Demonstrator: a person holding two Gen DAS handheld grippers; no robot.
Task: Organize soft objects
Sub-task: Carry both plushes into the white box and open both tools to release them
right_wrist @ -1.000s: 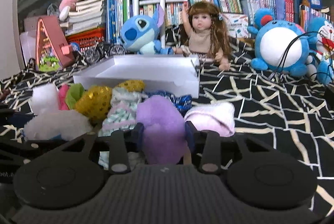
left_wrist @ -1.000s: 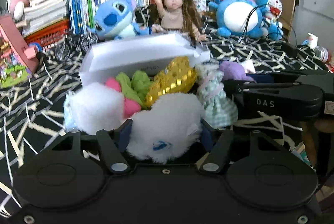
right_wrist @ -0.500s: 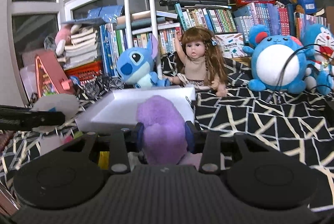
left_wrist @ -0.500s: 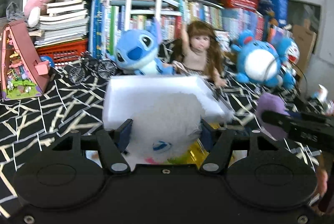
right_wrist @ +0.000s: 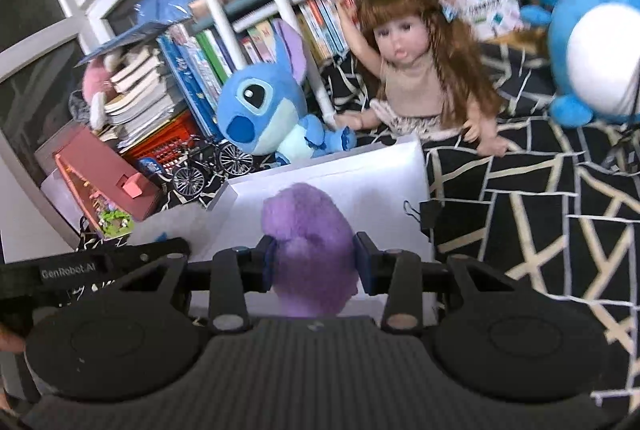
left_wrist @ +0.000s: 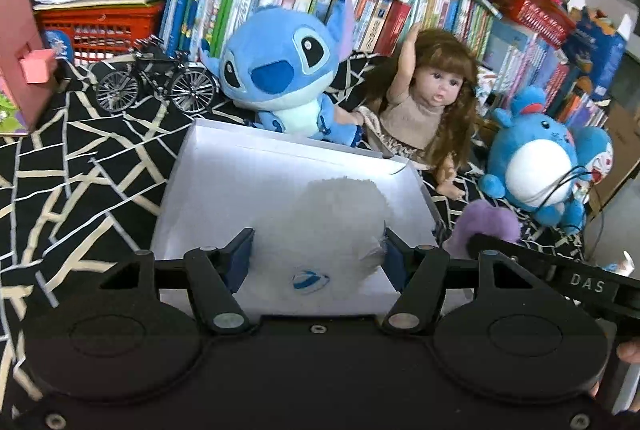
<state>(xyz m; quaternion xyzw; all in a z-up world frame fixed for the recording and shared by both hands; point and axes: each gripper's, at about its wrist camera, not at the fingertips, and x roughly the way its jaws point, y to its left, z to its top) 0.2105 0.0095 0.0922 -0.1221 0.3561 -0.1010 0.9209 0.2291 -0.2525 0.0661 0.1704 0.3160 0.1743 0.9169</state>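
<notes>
white plush [left_wrist: 332, 230] between left gripper [left_wrist: 318, 254] fingers, purple plush [right_wrist: 310, 242] between right gripper [right_wrist: 314, 260] fingers

Fluffy white plush [left_wrist: 336, 230], fuzzy purple plush [right_wrist: 310, 242], smooth matt white tray [left_wrist: 248, 181], patterned cloth [left_wrist: 80, 165]

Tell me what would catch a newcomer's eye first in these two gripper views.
Probably the fluffy white plush clamped in the left gripper and the purple plush clamped in the right gripper, both held over the white tray. Just behind the tray sit the blue Stitch plush and, to its right, the long-haired doll with one arm raised.
</notes>
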